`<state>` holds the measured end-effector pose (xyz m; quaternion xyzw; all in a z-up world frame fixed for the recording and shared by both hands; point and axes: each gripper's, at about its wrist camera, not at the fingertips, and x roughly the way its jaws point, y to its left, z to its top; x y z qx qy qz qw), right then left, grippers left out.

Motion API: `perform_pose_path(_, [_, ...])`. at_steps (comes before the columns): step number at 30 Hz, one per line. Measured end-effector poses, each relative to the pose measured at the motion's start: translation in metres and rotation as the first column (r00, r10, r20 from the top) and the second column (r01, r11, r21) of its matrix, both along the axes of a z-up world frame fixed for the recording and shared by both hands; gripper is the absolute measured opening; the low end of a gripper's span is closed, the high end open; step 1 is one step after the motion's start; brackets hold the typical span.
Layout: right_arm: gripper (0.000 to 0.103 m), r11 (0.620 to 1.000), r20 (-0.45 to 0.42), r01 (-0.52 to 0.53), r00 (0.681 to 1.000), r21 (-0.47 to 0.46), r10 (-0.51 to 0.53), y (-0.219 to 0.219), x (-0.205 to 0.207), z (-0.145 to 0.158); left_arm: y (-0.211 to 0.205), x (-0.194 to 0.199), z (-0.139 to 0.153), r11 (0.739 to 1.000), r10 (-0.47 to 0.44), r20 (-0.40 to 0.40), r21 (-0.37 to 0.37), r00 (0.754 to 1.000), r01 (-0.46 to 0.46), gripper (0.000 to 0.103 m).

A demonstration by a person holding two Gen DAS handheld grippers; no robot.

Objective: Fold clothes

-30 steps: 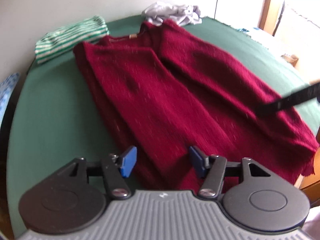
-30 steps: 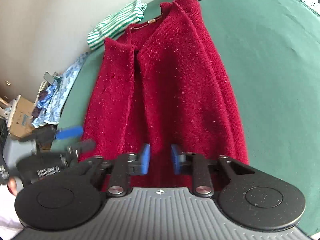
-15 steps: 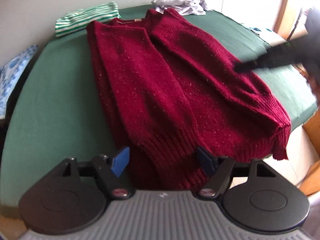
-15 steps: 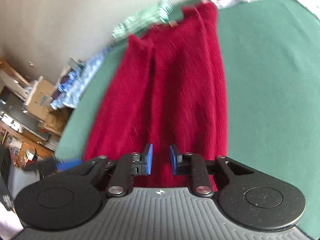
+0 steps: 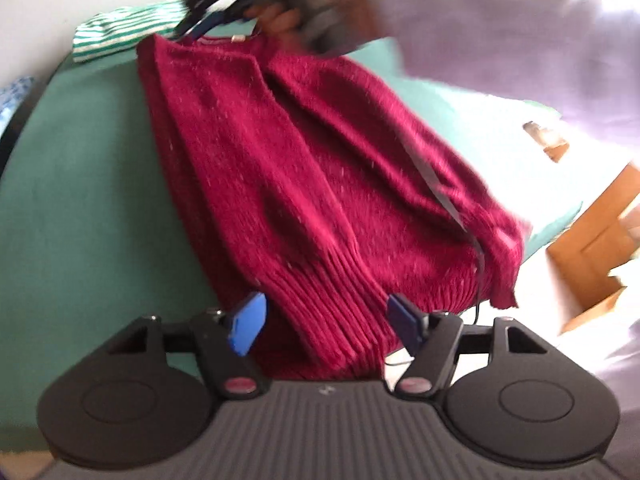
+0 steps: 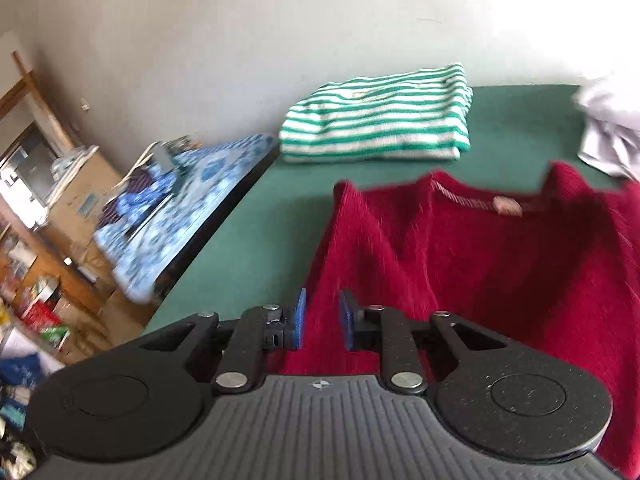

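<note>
Left claw point(image 5: 326, 326) is hanging over the near end of the red sweater point(image 5: 304, 168), blue pads point(image 5: 247, 330) spread wide on either side of the ribbed cuff point(image 5: 336, 320); jaws are closing a little, cuff sitting between them but not pinched yet, nothing held. Big change vs a second ago: right claw point(image 6: 322, 324) is no longer at the hem end, it is swinging up to the collar point(image 6: 476, 200), which was far off in its view and is now lying just ahead of its tips. Its pads are standing narrowly apart with only knit below the gap, no grip that I can see. So the two claws are taking opposite ends of the sweater, sleeves already folded in along the body; my read is a hem-to-collar fold is being set up. Room: green table cover point(image 6: 248, 240) is running open to the left of the right claw until the dark table edge, then a drop to clutter. Beyond the collar, the folded striped top point(image 6: 380, 124) is sitting close ahead, and a crumpled white garment point(image 6: 608, 128) is crowding in ahead-right, nearly touching the shoulder. The landing zone is tight at the far end. Right of the left claw, the sweater's hem corner is hanging past the table edge.
</note>
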<state>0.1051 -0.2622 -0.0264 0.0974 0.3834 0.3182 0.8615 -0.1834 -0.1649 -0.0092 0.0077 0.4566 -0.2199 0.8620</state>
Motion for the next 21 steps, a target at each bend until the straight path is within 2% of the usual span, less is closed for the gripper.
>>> perform_pose_path(2, [0.021, 0.999, -0.011, 0.041, 0.999, -0.027, -0.042, 0.018, 0.029, -0.011, 0.009, 0.010, 0.002, 0.998, -0.044, -0.011, -0.043, 0.999, 0.043, 0.070])
perform_pose_path(6, [0.018, 0.998, -0.064, 0.061, 0.996, -0.026, -0.063, 0.045, 0.077, -0.030, 0.005, 0.027, -0.013, 0.986, -0.168, -0.089, -0.036, 0.982, 0.165, 0.068])
perform_pose_path(8, [0.016, 0.994, -0.073, 0.093, 0.993, -0.061, -0.098, 0.057, 0.096, -0.036, 0.005, 0.026, -0.016, 0.977, -0.212, -0.085, -0.040, 0.974, 0.209, 0.070])
perform_pose_path(12, [0.012, 0.987, -0.034, 0.132, 0.990, -0.095, -0.136, 0.071, 0.116, -0.040, 0.010, 0.033, -0.019, 0.967, -0.250, -0.099, -0.075, 0.963, 0.244, 0.072])
perform_pose_path(16, [0.016, 0.991, 0.016, 0.126, 0.992, -0.041, -0.126, 0.057, 0.095, -0.025, 0.011, 0.039, -0.021, 0.964, -0.252, -0.113, -0.113, 0.961, 0.240, 0.078])
perform_pose_path(19, [0.018, 0.998, -0.010, 0.057, 0.998, -0.033, -0.057, 0.029, 0.053, -0.013, 0.008, 0.043, -0.021, 0.965, -0.238, -0.119, -0.141, 0.964, 0.221, 0.085])
perform_pose_path(21, [0.018, 1.000, -0.021, 0.012, 1.000, -0.018, -0.013, 0.005, 0.018, -0.010, 0.008, 0.044, -0.017, 0.971, -0.210, -0.115, -0.141, 0.971, 0.193, 0.085])
